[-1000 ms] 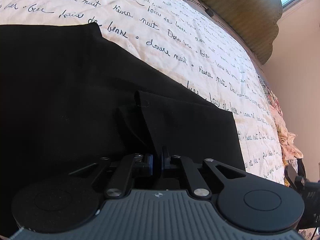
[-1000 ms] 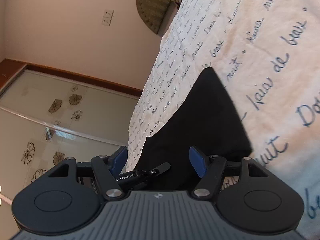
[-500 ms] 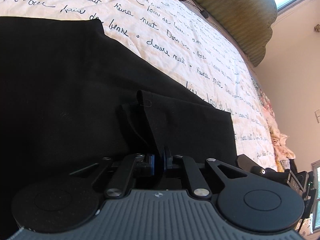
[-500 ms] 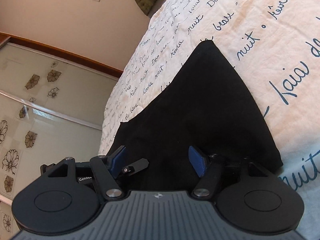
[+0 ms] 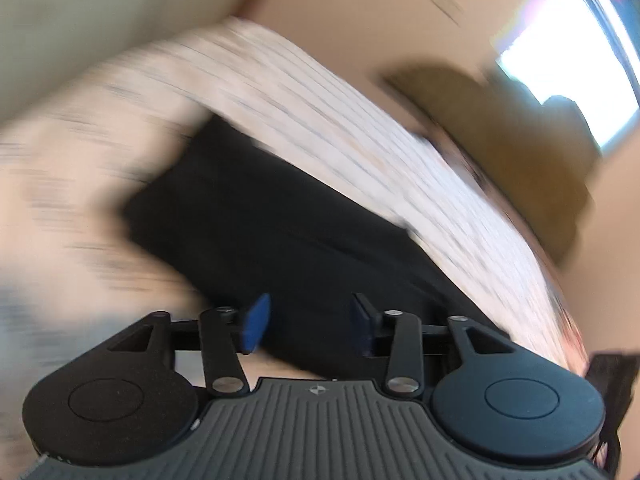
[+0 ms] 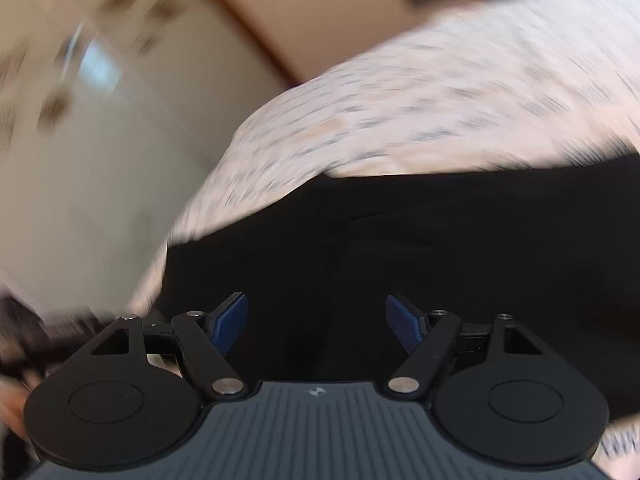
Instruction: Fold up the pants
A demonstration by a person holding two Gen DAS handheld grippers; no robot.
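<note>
The black pants (image 5: 256, 216) lie as a folded dark slab on the white bedspread with blue script (image 5: 360, 128). My left gripper (image 5: 306, 314) is open and empty, raised above the near edge of the pants. In the right wrist view the pants (image 6: 420, 248) fill the middle and right. My right gripper (image 6: 316, 314) is open wide and empty, just above the dark cloth. Both views are blurred by fast motion.
An olive headboard (image 5: 532, 148) and a bright window (image 5: 560, 68) sit behind the bed. A pale sliding wardrobe door (image 6: 80, 140) stands beyond the bed's edge. The bedspread (image 6: 460, 100) spreads behind the pants.
My left gripper has let go of the pants fold and opened, then pulled back and up. My right gripper stayed open and swung away fast. Both views now blur.
</note>
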